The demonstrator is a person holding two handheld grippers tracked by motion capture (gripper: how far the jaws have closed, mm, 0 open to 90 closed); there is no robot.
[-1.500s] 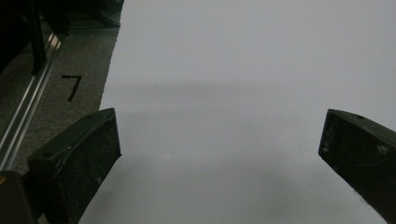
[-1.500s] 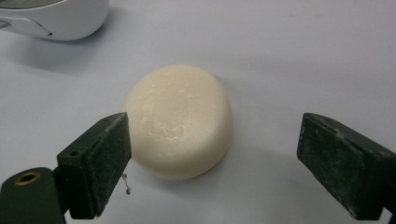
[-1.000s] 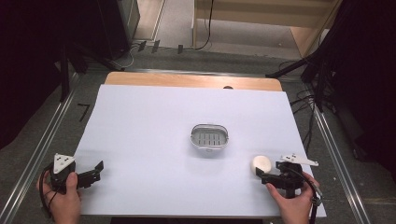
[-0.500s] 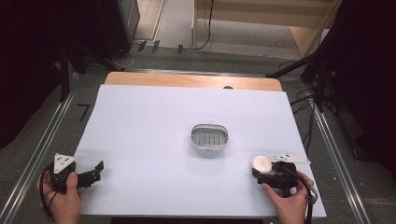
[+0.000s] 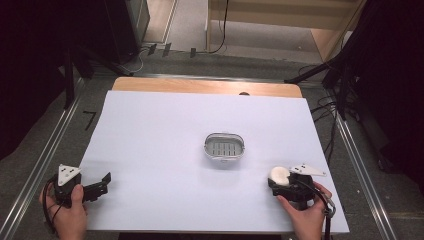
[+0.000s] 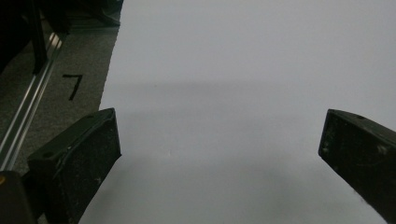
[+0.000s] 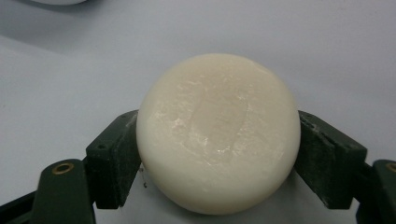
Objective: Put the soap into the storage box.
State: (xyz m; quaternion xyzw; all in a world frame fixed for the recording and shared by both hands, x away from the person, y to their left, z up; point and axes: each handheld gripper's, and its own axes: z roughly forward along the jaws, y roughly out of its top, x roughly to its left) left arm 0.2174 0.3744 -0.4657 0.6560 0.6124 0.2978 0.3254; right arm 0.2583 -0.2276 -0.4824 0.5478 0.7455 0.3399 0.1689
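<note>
A round cream-white soap bar (image 5: 279,175) (image 7: 218,140) lies on the white table cover (image 5: 165,135) near the front right. My right gripper (image 5: 280,180) (image 7: 218,156) has its jaws closing around it, and both black pads touch the bar's sides. An oval metal dish (image 5: 224,146) with a slotted insert sits mid-table, up and to the left of the soap. At the front left, my left gripper (image 5: 103,183) (image 6: 219,144) rests low over the cover, open with nothing between its wide-apart jaws.
A wooden table edge (image 5: 200,86) runs along the back. Metal rails (image 5: 55,145) flank the table on grey floor, which bears a black "7" mark (image 5: 90,119) (image 6: 72,84). Cables and dark stands (image 5: 345,85) crowd the far right.
The right gripper has moved forward onto the soap bar and its jaws have come together on the bar's sides. The left gripper has stayed put.
</note>
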